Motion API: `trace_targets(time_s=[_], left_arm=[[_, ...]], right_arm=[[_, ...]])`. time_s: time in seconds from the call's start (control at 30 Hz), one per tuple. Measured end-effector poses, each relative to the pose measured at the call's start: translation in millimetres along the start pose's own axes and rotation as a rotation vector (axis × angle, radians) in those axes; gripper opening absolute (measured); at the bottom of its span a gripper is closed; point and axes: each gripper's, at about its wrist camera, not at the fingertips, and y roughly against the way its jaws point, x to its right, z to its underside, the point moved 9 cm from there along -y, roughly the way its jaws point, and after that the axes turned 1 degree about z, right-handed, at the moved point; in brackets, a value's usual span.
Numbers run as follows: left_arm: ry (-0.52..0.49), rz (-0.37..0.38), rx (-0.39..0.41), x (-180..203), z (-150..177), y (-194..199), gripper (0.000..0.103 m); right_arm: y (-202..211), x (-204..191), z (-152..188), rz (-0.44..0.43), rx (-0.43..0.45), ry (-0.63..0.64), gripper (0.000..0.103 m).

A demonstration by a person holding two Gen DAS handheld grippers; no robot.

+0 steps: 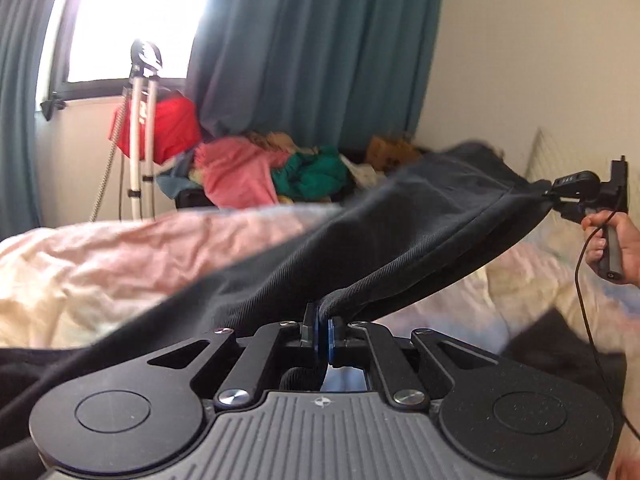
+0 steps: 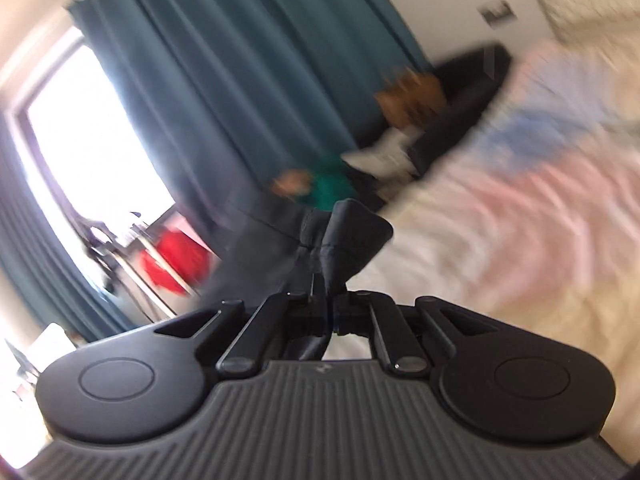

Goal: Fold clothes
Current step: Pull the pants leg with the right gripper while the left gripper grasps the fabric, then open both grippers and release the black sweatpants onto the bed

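A dark navy garment (image 1: 400, 236) hangs stretched in the air above the bed, held at two points. My left gripper (image 1: 323, 330) is shut on one bunched edge of it, right at the blue pads. My right gripper (image 1: 554, 196), seen at the far right of the left wrist view with a hand (image 1: 612, 240) on its handle, is shut on the other end. In the blurred right wrist view, the right gripper (image 2: 326, 300) pinches a folded corner of the dark garment (image 2: 344, 236). The rest of the cloth droops toward the lower left.
A bed with a pink and cream cover (image 1: 100, 264) lies below. Behind it sits a pile of pink, green and red clothes (image 1: 256, 172) beside a tripod (image 1: 140, 120), teal curtains (image 1: 312, 48) and a bright window (image 1: 132, 12). A white wall (image 1: 540, 60) stands at right.
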Motion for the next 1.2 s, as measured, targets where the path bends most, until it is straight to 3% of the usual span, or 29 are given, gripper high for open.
trace_targets(time_s=[0.13, 0.17, 0.27, 0.37, 0.5, 0.57, 0.7, 0.73, 0.8, 0.87, 0.93, 1.07, 1.2], left_arm=[[-0.057, -0.007, -0.125, 26.7, 54.6, -30.3, 0.005], [-0.068, -0.021, -0.150, 30.9, 64.9, -37.1, 0.005], [-0.051, -0.053, -0.175, 29.8, 79.0, -43.7, 0.006], [-0.012, -0.075, -0.169, 26.8, 75.0, -38.4, 0.014], [0.018, -0.110, -0.148, 35.6, 62.8, -13.6, 0.040], [0.034, -0.133, -0.130, 44.2, 54.2, 4.1, 0.052], [0.045, -0.187, -0.088, 63.4, 42.1, 56.6, 0.063], [0.047, -0.200, -0.077, 68.2, 39.2, 70.1, 0.067], [0.052, -0.226, -0.055, 77.9, 33.3, 97.1, 0.077], [0.060, -0.252, -0.034, 87.2, 30.8, 124.1, 0.081], [0.069, -0.276, -0.013, 96.3, 29.2, 151.1, 0.084], [0.080, -0.322, 0.034, 107.3, 28.2, 198.9, 0.102], [0.117, -0.364, 0.034, 106.9, 39.3, 236.7, 0.102]], right_arm=[[-5.6, 109.7, 81.4, 0.186, -0.174, -0.120, 0.006], [-6.6, 126.0, 96.6, 0.198, -0.200, -0.155, 0.006], [-5.1, 127.3, 107.5, 0.181, -0.167, -0.151, 0.006], [-1.1, 118.5, 105.6, 0.209, -0.176, -0.110, 0.009], [10.5, 106.9, 97.1, 0.260, -0.216, -0.057, 0.012], [28.4, 94.9, 93.4, 0.277, -0.219, -0.010, 0.017], [82.2, 51.6, 86.3, 0.234, -0.154, 0.104, 0.065], [96.2, 35.9, 85.9, 0.212, -0.144, 0.140, 0.070], [123.7, 2.9, 87.9, 0.163, -0.126, 0.212, 0.070], [151.2, -30.9, 92.0, 0.109, -0.112, 0.283, 0.078], [180.0, -63.7, 98.5, 0.050, -0.099, 0.344, 0.078], [228.1, -109.8, 116.6, -0.045, -0.078, 0.394, 0.078], [260.9, -135.6, 143.0, -0.111, -0.075, 0.405, 0.078]])
